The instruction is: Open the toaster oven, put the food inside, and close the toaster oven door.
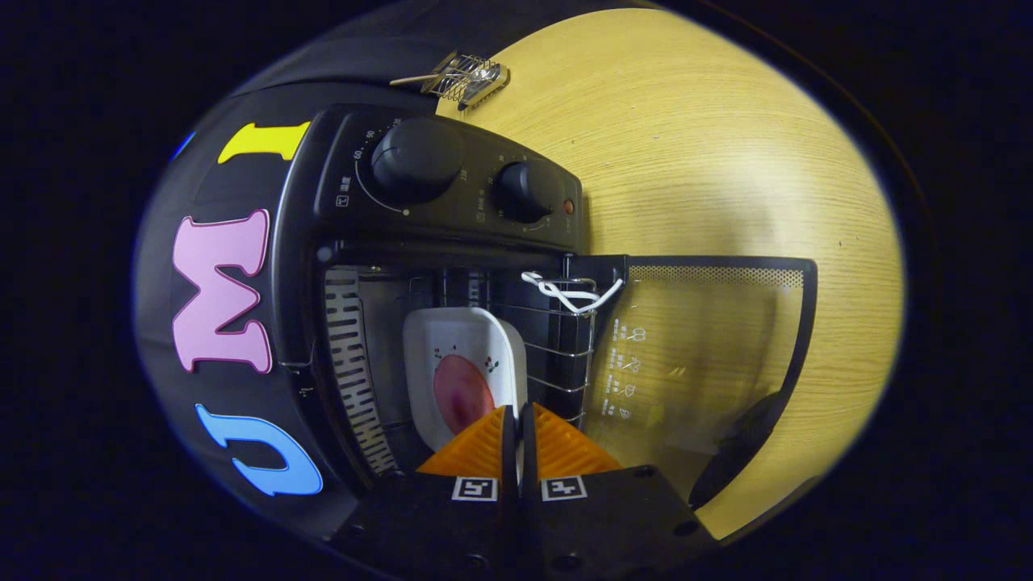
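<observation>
Gripping the plate (476, 355) rim, gripper (516, 420) closed inside open toaster oven (452, 194)

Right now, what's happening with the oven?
The toaster oven door hangs open. A white dish holding the food sits inside on the wire rack. The hand-held gripper has its fingers closed on the dish's near rim. The door is not yet shut.

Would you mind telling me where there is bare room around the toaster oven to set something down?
The wooden table is bare beyond the open glass door and beside the knobs, up to the metal clip. Inside is crowded: the dish on the rack, gripper closed on its rim.
</observation>
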Action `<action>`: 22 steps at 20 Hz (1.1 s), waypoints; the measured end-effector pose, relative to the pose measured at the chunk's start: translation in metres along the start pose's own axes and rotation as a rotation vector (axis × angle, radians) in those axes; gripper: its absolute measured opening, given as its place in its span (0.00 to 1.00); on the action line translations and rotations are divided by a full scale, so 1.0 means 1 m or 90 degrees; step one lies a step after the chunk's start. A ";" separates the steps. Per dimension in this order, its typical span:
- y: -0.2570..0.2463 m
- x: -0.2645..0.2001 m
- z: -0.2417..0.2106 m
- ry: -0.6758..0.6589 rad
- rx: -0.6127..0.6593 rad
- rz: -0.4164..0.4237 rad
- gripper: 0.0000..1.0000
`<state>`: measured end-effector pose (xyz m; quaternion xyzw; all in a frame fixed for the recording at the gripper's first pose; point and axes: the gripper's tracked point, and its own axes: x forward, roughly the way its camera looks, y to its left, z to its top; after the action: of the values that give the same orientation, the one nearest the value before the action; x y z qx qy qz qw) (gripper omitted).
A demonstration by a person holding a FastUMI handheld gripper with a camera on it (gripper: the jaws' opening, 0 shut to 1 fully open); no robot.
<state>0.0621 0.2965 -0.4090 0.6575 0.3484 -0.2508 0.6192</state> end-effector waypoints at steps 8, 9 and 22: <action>-0.003 -0.004 -0.004 0.040 -0.018 0.014 0.12; -0.002 -0.009 -0.003 0.043 -0.022 0.016 0.14; -0.014 -0.076 -0.010 0.154 -0.098 0.052 0.97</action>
<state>0.0024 0.2948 -0.3595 0.6471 0.4116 -0.1167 0.6311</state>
